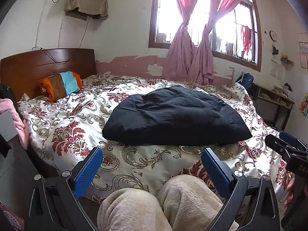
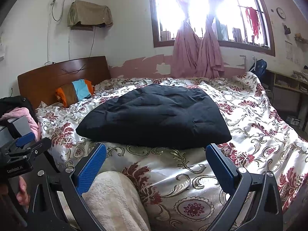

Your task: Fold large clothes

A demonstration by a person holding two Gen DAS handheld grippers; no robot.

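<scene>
Black padded garment (image 1: pixel 176 115), apparently folded, is lying mid-frame on the floral-quilted bed (image 1: pixel 77 127); left gripper (image 1: pixel 152 165) and right gripper (image 2: pixel 156 165) are hovering near it, both spread wide, holding nothing.

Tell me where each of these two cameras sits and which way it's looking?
Left wrist: rides the left gripper, facing across the bed toward the window; fleece-clad knees show below.
Right wrist: rides the right gripper, facing likewise; one knee shows.
Shared: the folded black garment, striped pillow, pink curtains, each other's gripper.
</scene>
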